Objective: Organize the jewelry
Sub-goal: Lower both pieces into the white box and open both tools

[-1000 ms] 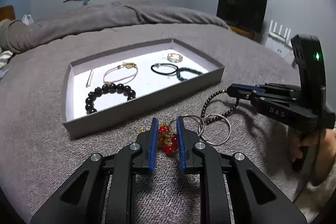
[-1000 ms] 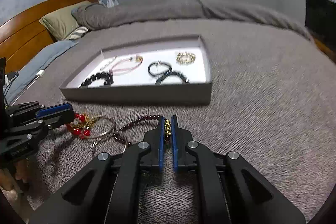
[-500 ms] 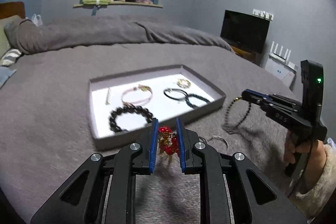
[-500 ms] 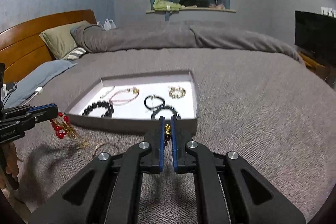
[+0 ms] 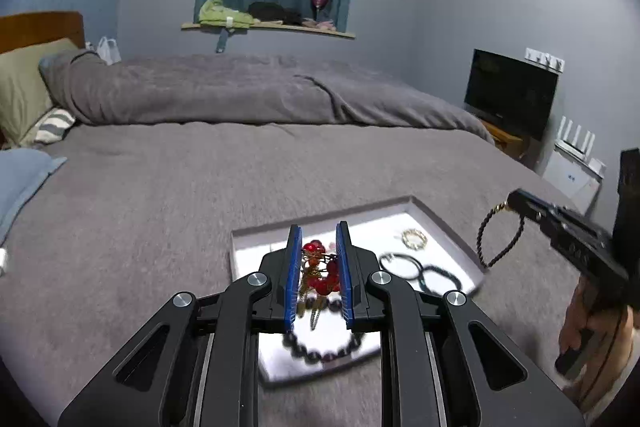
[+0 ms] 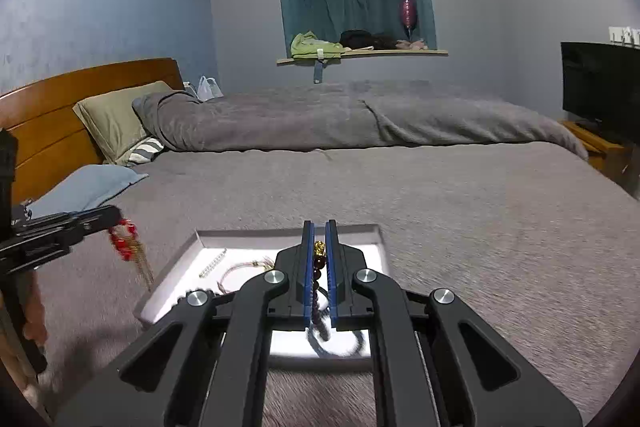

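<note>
Tongs: left (image 5: 318,267), right (image 6: 319,267) risen | tray (image 5: 444,219) now below

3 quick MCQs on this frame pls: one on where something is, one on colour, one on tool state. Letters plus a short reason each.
1. Where is the gold beaded ring?
A. inside the tray
B. on the pillow
C. on the window shelf

2. What colour are the beads of the piece in the left tool?
A. green
B. red
C. white

3. What is the right tool doing?
A. wide open and empty
B. lying on the bed
C. shut on a dark beaded bracelet

Key:
1 A: the ring lies on the tray's white floor, toward its far right corner.
2 B: red beads with gold chain sit between the blue pads.
3 C: its pads clamp the strand near a gold charm, and the left wrist view shows the loop hanging free in the air.
</note>
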A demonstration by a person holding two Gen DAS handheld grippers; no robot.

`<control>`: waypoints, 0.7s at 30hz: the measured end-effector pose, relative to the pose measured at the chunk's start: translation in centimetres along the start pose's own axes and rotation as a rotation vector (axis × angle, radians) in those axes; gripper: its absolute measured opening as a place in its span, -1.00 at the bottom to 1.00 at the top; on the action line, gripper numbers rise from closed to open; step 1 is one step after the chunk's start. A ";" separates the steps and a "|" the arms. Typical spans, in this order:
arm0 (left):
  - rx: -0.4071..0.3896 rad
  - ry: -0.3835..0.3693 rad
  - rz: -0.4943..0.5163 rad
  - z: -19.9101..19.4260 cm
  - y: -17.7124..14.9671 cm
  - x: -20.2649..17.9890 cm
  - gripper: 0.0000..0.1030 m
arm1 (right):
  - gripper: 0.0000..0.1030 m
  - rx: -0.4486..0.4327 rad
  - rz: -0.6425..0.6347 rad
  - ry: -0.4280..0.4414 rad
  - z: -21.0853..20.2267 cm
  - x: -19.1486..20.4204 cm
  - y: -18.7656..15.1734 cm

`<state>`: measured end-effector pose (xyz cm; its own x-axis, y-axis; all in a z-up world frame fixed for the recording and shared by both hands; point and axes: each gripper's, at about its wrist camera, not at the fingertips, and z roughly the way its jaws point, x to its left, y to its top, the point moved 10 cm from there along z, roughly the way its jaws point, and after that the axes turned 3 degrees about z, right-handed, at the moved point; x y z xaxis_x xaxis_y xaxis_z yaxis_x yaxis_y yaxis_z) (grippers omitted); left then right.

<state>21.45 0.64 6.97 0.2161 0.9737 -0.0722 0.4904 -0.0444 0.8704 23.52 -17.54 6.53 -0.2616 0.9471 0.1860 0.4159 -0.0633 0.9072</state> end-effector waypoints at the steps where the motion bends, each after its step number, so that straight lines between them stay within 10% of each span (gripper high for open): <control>1: 0.003 -0.002 -0.002 0.8 0.0 0.1 -0.64 | -0.89 0.007 0.004 0.008 0.5 0.2 -0.3; 10: 0.128 0.020 -0.044 7.2 -3.3 3.1 -0.64 | -0.89 0.186 0.025 0.160 6.0 2.3 -5.5; 21: 0.207 0.071 -0.066 8.9 -5.7 5.3 -0.64 | -0.89 0.321 -0.015 0.079 8.0 1.8 -9.0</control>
<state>27.38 4.06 -2.70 0.1215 0.9889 -0.0850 0.6660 -0.0178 0.7457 26.29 -12.73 -4.30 -0.3314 0.9189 0.2139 0.6616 0.0647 0.7470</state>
